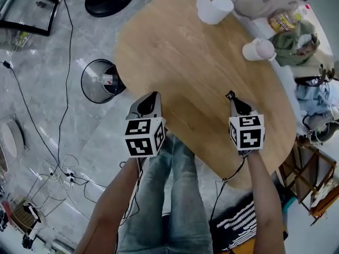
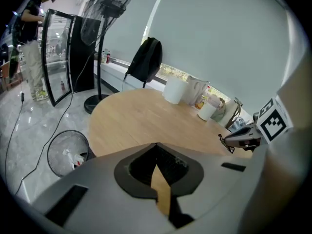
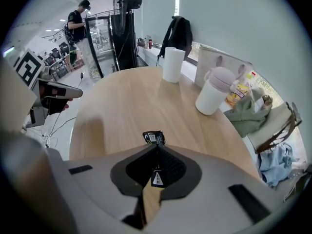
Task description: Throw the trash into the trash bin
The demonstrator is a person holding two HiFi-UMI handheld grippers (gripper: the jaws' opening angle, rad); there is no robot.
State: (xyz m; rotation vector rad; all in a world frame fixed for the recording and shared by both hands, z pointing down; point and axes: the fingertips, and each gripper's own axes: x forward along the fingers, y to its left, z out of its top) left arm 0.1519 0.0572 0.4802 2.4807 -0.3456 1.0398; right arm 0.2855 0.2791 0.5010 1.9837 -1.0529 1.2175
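Right hand-held gripper (image 1: 233, 100) is pinched shut on a small black wrapper (image 3: 154, 137) that pokes out past its tips, over the tabletop (image 1: 180, 52). The bin (image 1: 83, 82) is on the floor well off to its left, beyond the left hand-held gripper (image 1: 152, 97), whose jaws are together and empty. Best play: firm pinch, carry it across, release only squarely above the bin's mouth.

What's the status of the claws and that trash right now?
Left claw shut, empty. Right claw shut on black wrapper, above table. Trash bin on floor beside table.
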